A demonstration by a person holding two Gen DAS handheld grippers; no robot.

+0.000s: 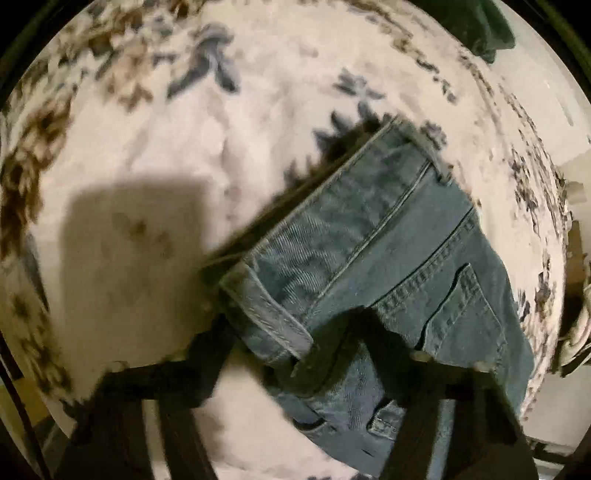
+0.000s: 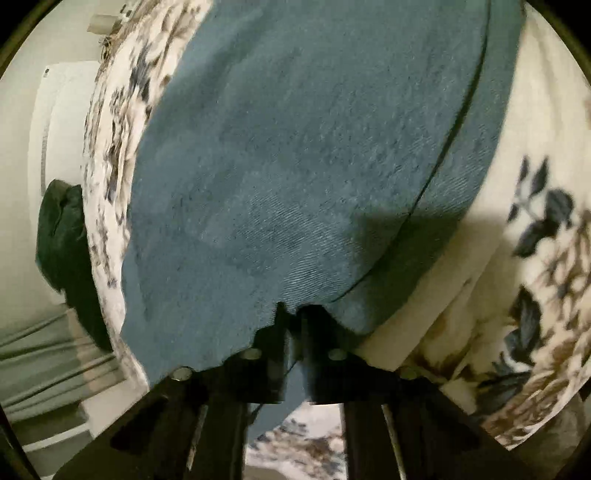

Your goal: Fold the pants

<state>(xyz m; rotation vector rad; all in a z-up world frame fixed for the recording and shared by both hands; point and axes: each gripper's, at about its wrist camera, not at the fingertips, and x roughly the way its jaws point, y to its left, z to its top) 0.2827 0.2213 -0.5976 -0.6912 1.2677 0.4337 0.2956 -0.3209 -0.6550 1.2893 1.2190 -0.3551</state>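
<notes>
Jaws: right gripper (image 2: 291, 314) clamped on jeans (image 2: 295, 166) edge; left gripper (image 1: 321, 332) spread wide astride waistband, lower right. Fold partly done.

1 pair of jeans (image 1: 388, 240), 1 floral blanket (image 1: 147, 147), 2 grippers, left (image 1: 295, 339), right (image 2: 293, 317), 1 dark green cloth (image 1: 476, 26)

Blue jeans on a flowered blanket

The jeans (image 1: 388, 240) are faded blue denim; the blanket (image 1: 147, 147) is cream with brown and grey-blue flowers.
</notes>
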